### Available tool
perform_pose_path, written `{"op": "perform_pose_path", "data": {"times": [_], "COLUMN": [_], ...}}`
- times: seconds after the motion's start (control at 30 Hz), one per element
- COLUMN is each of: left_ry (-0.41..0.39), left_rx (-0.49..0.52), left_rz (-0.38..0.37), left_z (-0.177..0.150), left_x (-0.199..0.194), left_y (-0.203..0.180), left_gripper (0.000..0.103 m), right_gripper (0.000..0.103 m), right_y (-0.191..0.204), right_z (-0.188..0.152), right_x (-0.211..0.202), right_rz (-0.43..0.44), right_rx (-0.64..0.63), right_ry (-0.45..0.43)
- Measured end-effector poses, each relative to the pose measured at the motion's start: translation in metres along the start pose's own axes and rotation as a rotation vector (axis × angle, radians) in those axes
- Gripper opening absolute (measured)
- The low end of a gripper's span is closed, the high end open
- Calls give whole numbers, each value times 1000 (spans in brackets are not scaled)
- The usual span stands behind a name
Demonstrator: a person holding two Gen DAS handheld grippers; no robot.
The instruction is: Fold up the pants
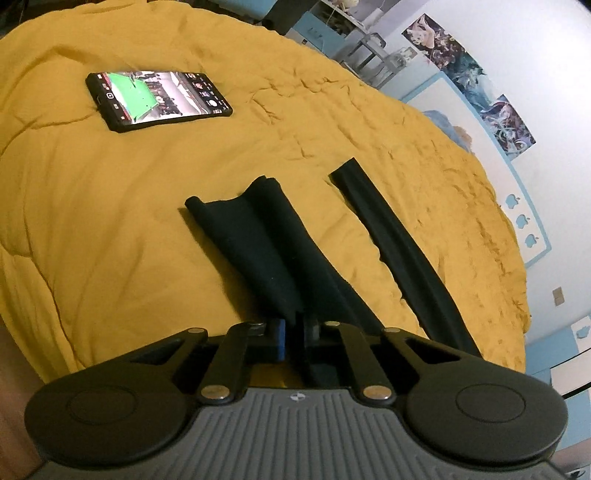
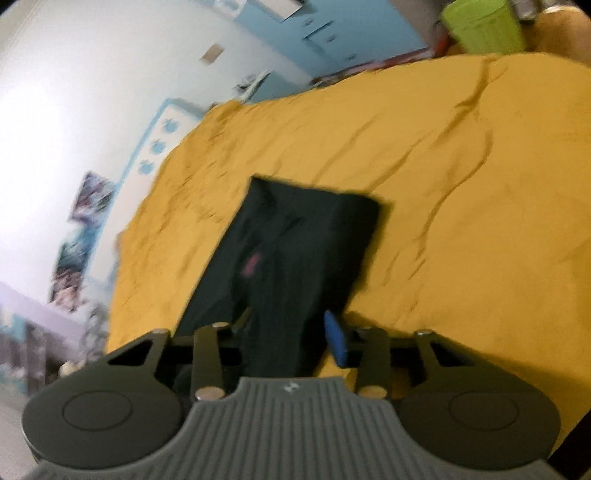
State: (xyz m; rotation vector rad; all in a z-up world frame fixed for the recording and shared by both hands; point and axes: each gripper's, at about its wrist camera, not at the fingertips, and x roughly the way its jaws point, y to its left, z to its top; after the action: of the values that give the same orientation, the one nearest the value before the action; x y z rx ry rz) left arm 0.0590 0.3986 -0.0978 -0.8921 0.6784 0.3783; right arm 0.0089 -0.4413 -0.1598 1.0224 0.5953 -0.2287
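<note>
Black pants lie on a yellow bed cover. In the left wrist view my left gripper is shut on a fold of the pants, with one leg running away to a hem and the other leg lying apart to the right. In the right wrist view the waist end of the pants lies flat, a small pink mark on it. My right gripper stands wide open around the pants' near edge; its blue pad is clear of the cloth. This view is blurred.
A phone with a lit screen lies on the cover at the far left. A white and blue wall with posters borders the bed. A green bin stands beyond the bed's far corner.
</note>
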Motion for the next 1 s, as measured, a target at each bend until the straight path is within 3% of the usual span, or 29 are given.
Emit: {"op": "perform_pose_path", "data": {"times": [0.17, 0.23, 0.27, 0.33, 0.47, 0.77, 0.87, 0.93, 1.0], "left_ry": [4, 4, 0, -24, -69, -101, -55, -28, -33], "left_rx": [15, 22, 28, 38, 33, 19, 37, -13, -17], "left_rz": [29, 34, 35, -2, -120, -166, -76, -72, -71], "left_z": [0, 0, 1, 5, 22, 36, 37, 40, 44], "left_x": [1, 0, -2, -10, -31, -37, -20, -9, -4], "left_y": [-5, -6, -8, -12, -26, -47, -47, -42, -46], "left_gripper": [8, 3, 1, 1, 1, 0, 0, 0, 1], "right_gripper": [30, 17, 0, 0, 0, 0, 0, 0, 0], "right_y": [3, 8, 11, 12, 14, 36, 35, 24, 20], "right_z": [5, 9, 12, 18, 35, 60, 58, 59, 61], "right_x": [19, 25, 29, 28, 1, -6, -3, 6, 8], "right_rz": [-86, -105, -115, -83, 80, 292, 254, 207, 212], "right_rx": [24, 7, -9, -18, 57, 121, 88, 118, 127], "right_ry": [-36, -46, -39, -35, -59, -60, -55, -17, -11]}}
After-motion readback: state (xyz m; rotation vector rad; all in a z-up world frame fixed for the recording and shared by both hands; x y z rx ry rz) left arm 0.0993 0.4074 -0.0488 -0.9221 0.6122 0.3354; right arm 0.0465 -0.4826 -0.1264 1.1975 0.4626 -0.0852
